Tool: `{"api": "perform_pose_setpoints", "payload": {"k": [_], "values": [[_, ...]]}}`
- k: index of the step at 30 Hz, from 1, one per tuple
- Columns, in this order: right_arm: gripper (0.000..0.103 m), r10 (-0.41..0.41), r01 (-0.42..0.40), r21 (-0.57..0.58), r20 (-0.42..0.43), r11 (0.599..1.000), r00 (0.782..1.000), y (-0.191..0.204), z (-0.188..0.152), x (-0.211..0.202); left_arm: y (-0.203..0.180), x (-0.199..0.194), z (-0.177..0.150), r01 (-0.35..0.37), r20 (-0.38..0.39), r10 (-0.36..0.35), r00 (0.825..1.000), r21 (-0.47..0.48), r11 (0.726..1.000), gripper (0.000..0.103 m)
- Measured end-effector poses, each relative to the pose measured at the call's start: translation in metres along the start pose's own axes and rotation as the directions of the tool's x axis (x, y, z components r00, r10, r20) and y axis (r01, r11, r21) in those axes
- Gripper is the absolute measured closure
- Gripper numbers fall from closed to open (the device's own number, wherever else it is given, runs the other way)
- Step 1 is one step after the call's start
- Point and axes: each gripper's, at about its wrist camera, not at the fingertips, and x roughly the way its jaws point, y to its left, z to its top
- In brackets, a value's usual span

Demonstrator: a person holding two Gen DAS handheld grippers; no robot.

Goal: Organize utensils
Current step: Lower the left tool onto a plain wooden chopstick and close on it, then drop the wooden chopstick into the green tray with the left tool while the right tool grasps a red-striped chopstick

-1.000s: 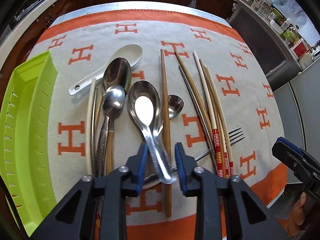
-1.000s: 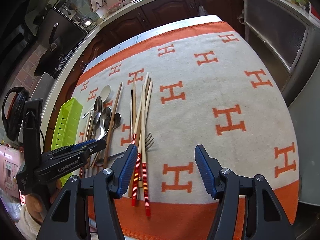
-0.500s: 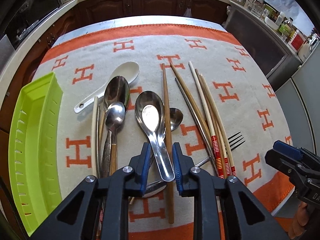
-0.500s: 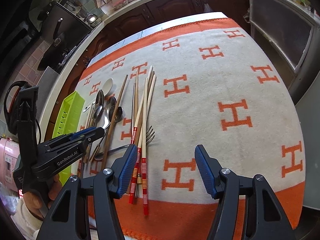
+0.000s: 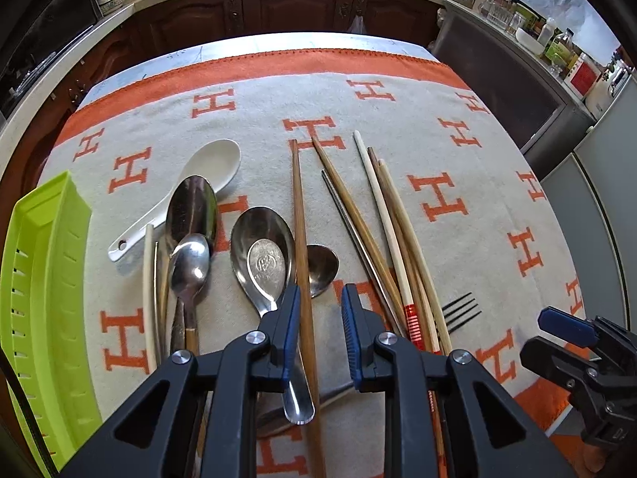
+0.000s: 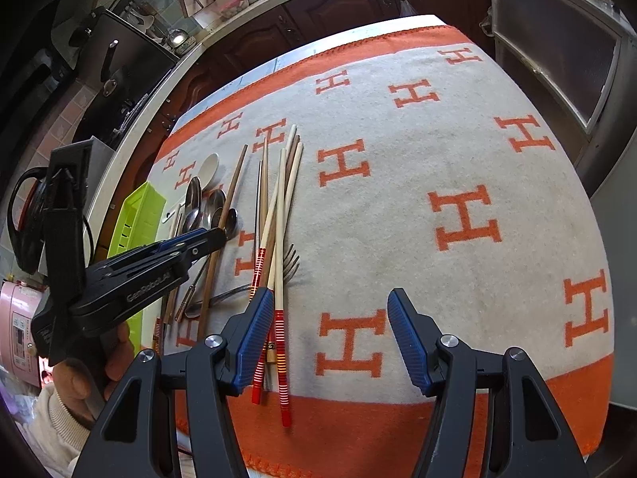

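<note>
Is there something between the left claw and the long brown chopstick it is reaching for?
Nothing visible blocks it. The left claw already has the brown chopstick between its fingers. The steel spoon lies close beside, under the left finger.

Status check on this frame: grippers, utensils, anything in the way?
Left gripper closing, brown chopstick between its jaws. Right gripper open, empty. Spoons, chopsticks overlap; green tray empty.

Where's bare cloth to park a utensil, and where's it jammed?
Free: the wide stretch of cloth beyond the right claw, to the right of the chopsticks. Crowded: between the green tray and the fork, where spoons and chopsticks overlap. The left claw straddles a brown chopstick there.
</note>
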Motion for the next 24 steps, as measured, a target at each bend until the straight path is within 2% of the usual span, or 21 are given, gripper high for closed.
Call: {"api": "perform_pose_setpoints", "payload": {"k": [9, 11, 12, 16, 22, 24], "values": [[0.041, 0.0, 0.0, 0.002, -0.005, 1.0, 1.0, -0.001, 0.0, 0.002, 0.004, 0.014, -0.001, -0.033, 0.01, 0.033, 0.999, 0.007, 0.999, 0.086], [0.041, 0.001, -0.001, 0.0, -0.008, 1.0, 1.0, 0.0, 0.0, 0.003, 0.003, 0.013, -0.002, -0.04, 0.018, 0.04, 0.999, 0.012, 0.999, 0.09], [0.041, 0.001, -0.001, -0.002, -0.008, 1.0, 1.0, 0.001, 0.0, 0.003, 0.002, 0.013, -0.002, -0.045, 0.022, 0.044, 0.999, 0.019, 0.999, 0.097], [0.041, -0.003, 0.003, -0.012, -0.005, 1.0, 1.0, 0.003, 0.001, 0.004, 0.0, 0.011, -0.004, -0.058, 0.025, 0.057, 0.998, 0.02, 0.998, 0.099], [0.042, 0.008, -0.008, -0.028, 0.006, 1.0, 1.0, 0.007, 0.002, 0.003, 0.006, -0.01, -0.005, -0.018, 0.034, 0.019, 0.999, -0.012, 1.0, 0.099], [0.048, 0.013, -0.012, -0.042, 0.016, 0.999, 1.0, 0.011, 0.004, 0.001, 0.009, -0.023, -0.004, -0.002, 0.044, 0.003, 0.999, -0.025, 1.0, 0.099]]}}
